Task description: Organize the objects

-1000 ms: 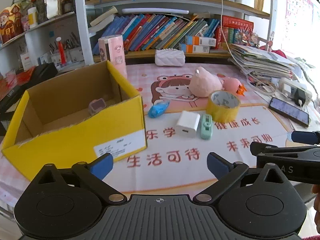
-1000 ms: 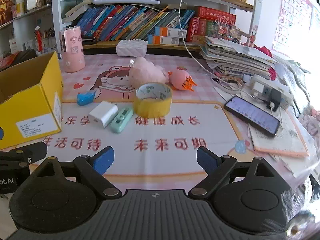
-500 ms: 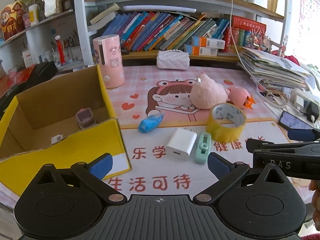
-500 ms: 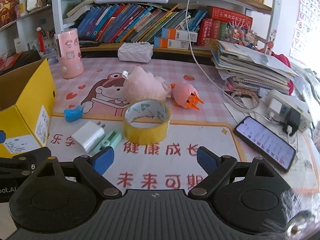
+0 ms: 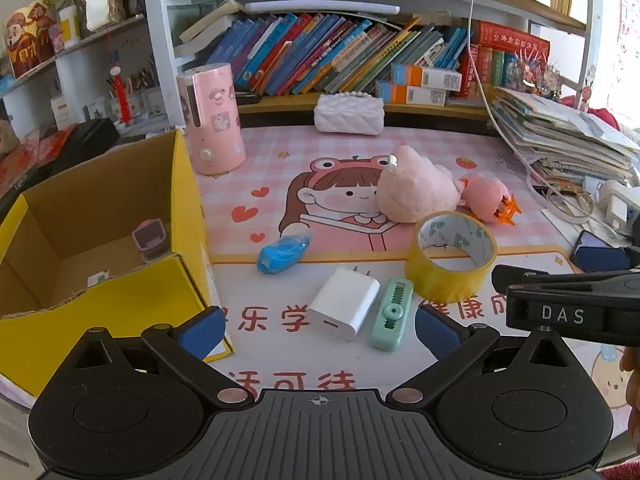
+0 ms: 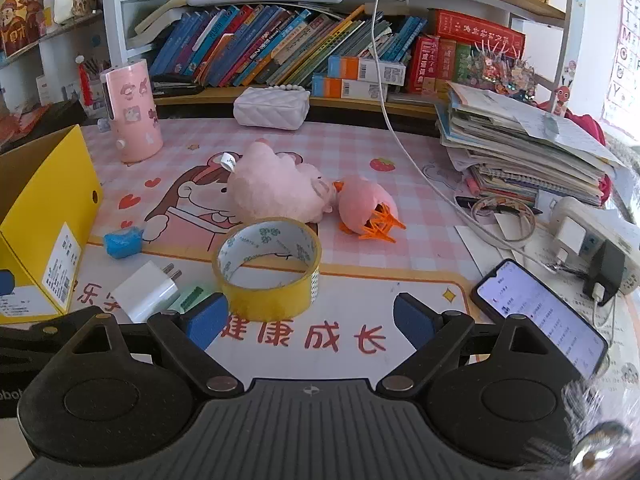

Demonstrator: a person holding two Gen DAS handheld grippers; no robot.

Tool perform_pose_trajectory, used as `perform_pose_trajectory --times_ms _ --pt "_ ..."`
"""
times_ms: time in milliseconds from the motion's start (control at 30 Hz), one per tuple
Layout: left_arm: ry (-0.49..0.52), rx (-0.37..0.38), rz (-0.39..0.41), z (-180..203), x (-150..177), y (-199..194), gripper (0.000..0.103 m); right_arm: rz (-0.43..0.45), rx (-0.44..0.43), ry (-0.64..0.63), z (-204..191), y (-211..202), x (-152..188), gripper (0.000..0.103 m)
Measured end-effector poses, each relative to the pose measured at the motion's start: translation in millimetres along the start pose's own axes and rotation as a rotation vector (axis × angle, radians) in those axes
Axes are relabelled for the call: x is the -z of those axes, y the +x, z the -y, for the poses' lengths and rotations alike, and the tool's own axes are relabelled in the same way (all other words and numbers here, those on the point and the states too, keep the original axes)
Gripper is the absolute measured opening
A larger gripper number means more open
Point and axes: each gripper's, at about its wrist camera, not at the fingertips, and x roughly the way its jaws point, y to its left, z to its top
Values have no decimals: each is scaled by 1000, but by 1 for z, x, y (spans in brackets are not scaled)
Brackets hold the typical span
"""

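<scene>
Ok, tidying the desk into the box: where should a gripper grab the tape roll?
The tape roll lies flat, hole up, too wide to span easily. Come from above with the open right gripper and pinch its near wall, one finger inside the hole, one outside.

White-framed bookshelf [image 5: 360, 60] is standing behind the desk, 1 row of leaning books filling its lower shelf. Pink checked cartoon mat [image 6: 360, 152] is covering the desk in front of it. Daylight is coming in right of the bookshelf, washing out an alphabet poster [image 6: 624, 52].
</scene>
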Motion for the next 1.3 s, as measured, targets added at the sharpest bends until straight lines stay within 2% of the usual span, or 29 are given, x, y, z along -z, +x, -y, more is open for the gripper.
perform_pose_trajectory --times_ms 167,400,600,700,767,867,933,1033,1133,1300 --pt "-16 -14 -12 4 -1 4 102 12 -23 -2 7 6 -4 89" --pt "-26 8 -21 9 -3 8 102 23 -54 -7 12 11 -9 89" --pt "-20 -39 -52 13 -2 17 100 20 -81 -7 16 17 -11 87" --pt "-18 -23 -64 15 -3 21 89 13 -95 -17 16 21 -11 85" --pt "-7 -14 -72 18 -4 25 74 12 -104 -24 16 23 -12 84" --pt "0 -3 -86 22 -7 33 58 16 -107 -34 17 25 -13 84" --pt "-1 -13 -88 23 -9 40 52 22 -105 -36 19 26 -15 84" --pt "10 -41 -99 25 -12 52 49 27 -101 -41 24 28 -17 84" --pt "17 -43 -149 27 -14 70 49 28 -104 -52 27 31 -18 84" --pt "42 -52 -151 29 -19 83 51 34 -132 -80 27 34 -20 84"
